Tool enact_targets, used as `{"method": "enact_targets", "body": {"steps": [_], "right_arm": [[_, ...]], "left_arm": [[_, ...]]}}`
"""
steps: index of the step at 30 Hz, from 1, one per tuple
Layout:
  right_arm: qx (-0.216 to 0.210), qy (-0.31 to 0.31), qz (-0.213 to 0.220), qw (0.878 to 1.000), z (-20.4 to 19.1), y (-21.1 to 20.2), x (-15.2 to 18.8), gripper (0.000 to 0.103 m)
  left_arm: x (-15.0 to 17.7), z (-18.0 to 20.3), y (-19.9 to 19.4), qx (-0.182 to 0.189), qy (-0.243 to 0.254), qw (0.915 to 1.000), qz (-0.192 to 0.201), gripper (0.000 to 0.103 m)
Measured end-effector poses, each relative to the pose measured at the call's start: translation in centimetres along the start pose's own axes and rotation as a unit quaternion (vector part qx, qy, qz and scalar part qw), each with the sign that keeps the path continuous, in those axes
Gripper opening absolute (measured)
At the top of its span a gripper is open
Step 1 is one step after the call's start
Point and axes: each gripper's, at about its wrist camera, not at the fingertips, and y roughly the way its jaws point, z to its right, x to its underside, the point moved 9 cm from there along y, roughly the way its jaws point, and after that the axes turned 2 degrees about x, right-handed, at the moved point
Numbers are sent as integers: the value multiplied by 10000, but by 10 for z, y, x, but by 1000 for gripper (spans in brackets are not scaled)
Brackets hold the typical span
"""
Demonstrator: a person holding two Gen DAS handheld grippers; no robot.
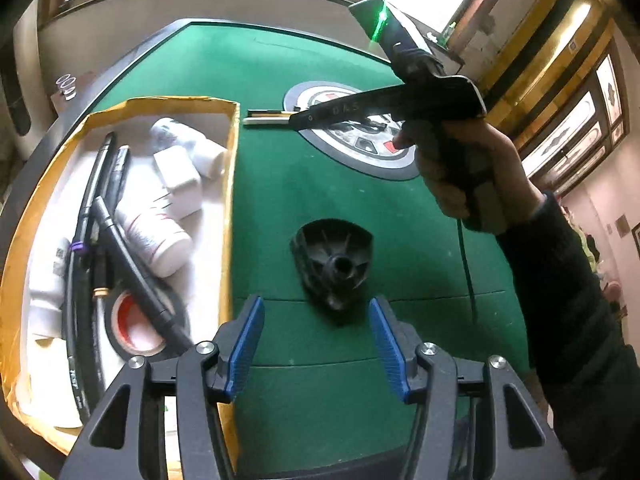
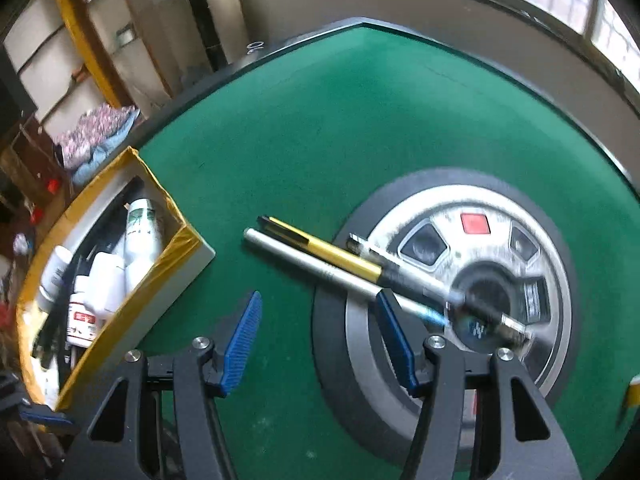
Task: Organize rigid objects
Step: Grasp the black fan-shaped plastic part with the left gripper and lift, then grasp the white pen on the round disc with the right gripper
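Observation:
A black ribbed plastic part point(image 1: 332, 262) lies on the green table just ahead of my open, empty left gripper point(image 1: 317, 312). A yellow-rimmed box point(image 1: 230, 200) on the left holds white bottles point(image 1: 158, 236), black cables and a tape roll point(image 1: 136, 322). My right gripper point(image 2: 318, 316) is open and empty above the table; its body shows in the left wrist view point(image 1: 400, 100). A yellow pen point(image 2: 324, 250), a silver pen point(image 2: 316, 270) and a black-silver pen point(image 2: 432, 284) lie side by side just ahead of its right finger point(image 2: 394, 334). The box point(image 2: 160, 264) lies to its left.
A round grey and silver panel point(image 2: 552, 280) with a red square button point(image 2: 475, 224) is set in the table's middle; the pens' ends rest on it. The table has a dark raised edge point(image 2: 360, 22). Shelves and cloth stand beyond the table on the left.

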Motion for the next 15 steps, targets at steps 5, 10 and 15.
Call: {"method": "enact_targets", "body": {"steps": [5,10,15], "right_arm": [[237,-121,-1,9996,10,7,-3,58],[170,-137,-48,9998,8,13,-7,60],[51,-483,-177,9987,-1,12,1,60]], "left_arm": [[4,-2,-1,38,-38,10000,6,58],[3,-3,-1,54,16,10000,10,58],[4,-3,-1,60,41,10000,-6,58]]}}
